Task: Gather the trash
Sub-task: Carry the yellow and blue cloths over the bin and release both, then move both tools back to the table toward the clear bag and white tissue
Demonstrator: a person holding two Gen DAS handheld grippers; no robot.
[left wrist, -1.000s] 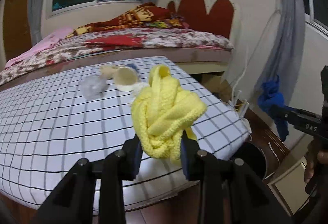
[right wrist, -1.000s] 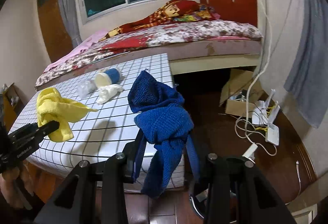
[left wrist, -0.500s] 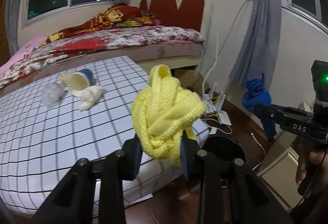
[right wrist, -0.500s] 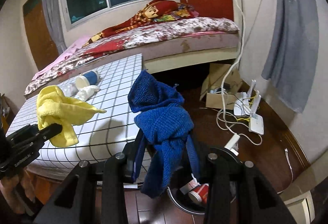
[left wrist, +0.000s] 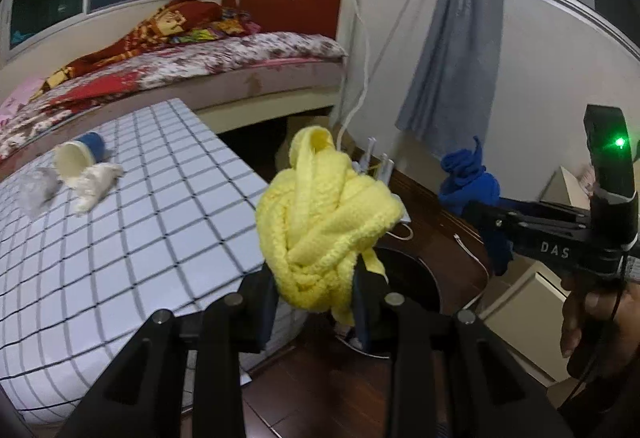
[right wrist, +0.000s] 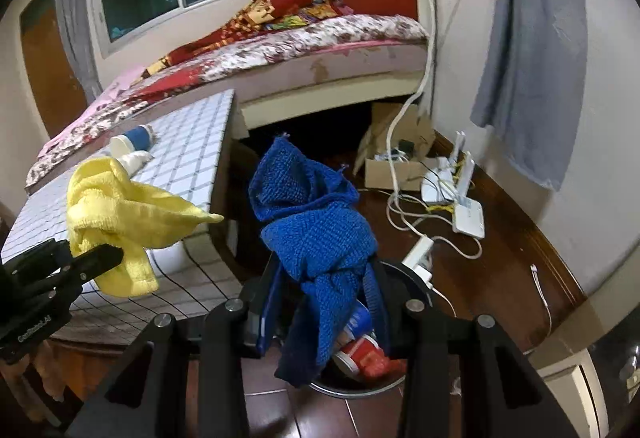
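Note:
My left gripper [left wrist: 316, 294] is shut on a bunched yellow knit cloth [left wrist: 320, 222], seen from the side as a yellow cloth [right wrist: 120, 213] in the right wrist view. My right gripper [right wrist: 324, 302] is shut on a blue knit cloth [right wrist: 316, 234], which shows as a blue cloth [left wrist: 468, 185] at the right of the left wrist view. Both cloths hang over a round dark trash bin [right wrist: 412, 278] on the floor, with a red can [right wrist: 360, 358] inside. On the checkered table [left wrist: 140, 222] lie a toppled cup [left wrist: 78, 155], a white crumpled wad [left wrist: 96, 183] and a clear wrapper [left wrist: 38, 189].
A bed [right wrist: 304, 41] with a red headboard stands behind the table. Cables, a router [right wrist: 468, 213] and a cardboard box [right wrist: 396, 157] clutter the wooden floor right of the bin. A grey curtain [right wrist: 532, 49] hangs by the wall. A hand [left wrist: 588, 322] holds the right gripper.
Both grippers have swung right, off the table top to above the floor bin, each still holding its cloth. The bin with the red can has come into view under the blue cloth.

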